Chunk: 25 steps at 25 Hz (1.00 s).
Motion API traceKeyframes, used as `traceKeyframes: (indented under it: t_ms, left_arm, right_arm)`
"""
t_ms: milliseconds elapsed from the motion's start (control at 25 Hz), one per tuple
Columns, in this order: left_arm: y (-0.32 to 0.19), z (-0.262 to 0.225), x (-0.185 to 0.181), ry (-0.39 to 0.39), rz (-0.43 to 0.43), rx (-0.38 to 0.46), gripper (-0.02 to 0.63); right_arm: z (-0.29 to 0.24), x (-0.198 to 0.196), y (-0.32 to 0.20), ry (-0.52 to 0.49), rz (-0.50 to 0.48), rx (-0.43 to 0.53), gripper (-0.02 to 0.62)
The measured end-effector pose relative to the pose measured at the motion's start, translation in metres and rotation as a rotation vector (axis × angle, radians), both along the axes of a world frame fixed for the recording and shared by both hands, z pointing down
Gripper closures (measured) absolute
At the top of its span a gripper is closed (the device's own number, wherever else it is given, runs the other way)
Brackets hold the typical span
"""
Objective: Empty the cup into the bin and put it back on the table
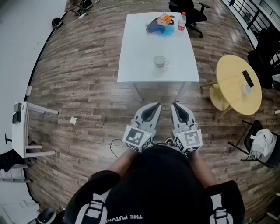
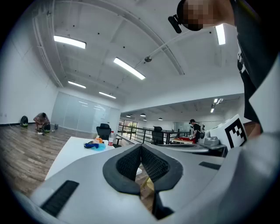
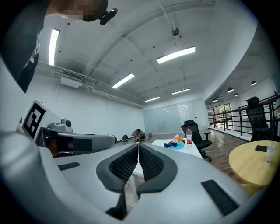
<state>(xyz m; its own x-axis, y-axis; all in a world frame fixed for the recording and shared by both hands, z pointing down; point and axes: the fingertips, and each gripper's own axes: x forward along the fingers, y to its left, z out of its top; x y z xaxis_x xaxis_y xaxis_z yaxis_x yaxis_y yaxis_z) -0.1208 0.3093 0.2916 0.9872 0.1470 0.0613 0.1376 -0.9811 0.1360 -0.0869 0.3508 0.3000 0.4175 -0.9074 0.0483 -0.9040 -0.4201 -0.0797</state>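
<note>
A clear cup (image 1: 159, 61) with a handle stands upright near the front edge of the white table (image 1: 140, 52). Both grippers are held side by side close to the person's body, a good way short of the table. My left gripper (image 1: 154, 106) is shut with nothing in it, and its pads meet in the left gripper view (image 2: 141, 151). My right gripper (image 1: 175, 105) is also shut and empty, jaws pressed together (image 3: 138, 151). No bin shows in any view.
At the table's far end lie a blue and orange bundle (image 1: 161, 22) and a plastic bottle (image 1: 182, 21). A black office chair (image 1: 190, 11) stands behind it. A round yellow table (image 1: 238, 83) is to the right, a white desk (image 1: 22, 131) to the left.
</note>
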Motion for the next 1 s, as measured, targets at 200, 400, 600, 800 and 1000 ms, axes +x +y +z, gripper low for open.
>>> traceKeyframes:
  t_ms: [200, 400, 600, 800, 1000]
  left_arm:
    - [-0.003, 0.003, -0.001, 0.006, 0.000, 0.010, 0.583]
    - [-0.007, 0.003, -0.007, 0.006, -0.012, -0.005, 0.583]
    - [-0.018, 0.000, -0.011, 0.018, -0.020, -0.003, 0.583]
    - [-0.035, 0.007, -0.018, 0.007, -0.031, -0.022, 0.583]
    - [-0.045, 0.009, -0.006, -0.002, -0.031, -0.029, 0.583]
  right_arm:
    - [0.004, 0.005, 0.003, -0.010, 0.023, 0.004, 0.578]
    - [0.005, 0.003, 0.004, -0.037, 0.032, 0.012, 0.578]
    - [0.001, 0.007, 0.000, -0.042, 0.059, 0.024, 0.578]
    - [0.007, 0.005, -0.010, -0.036, 0.059, 0.003, 0.578]
    - [0.007, 0.019, -0.016, -0.034, 0.051, 0.009, 0.578]
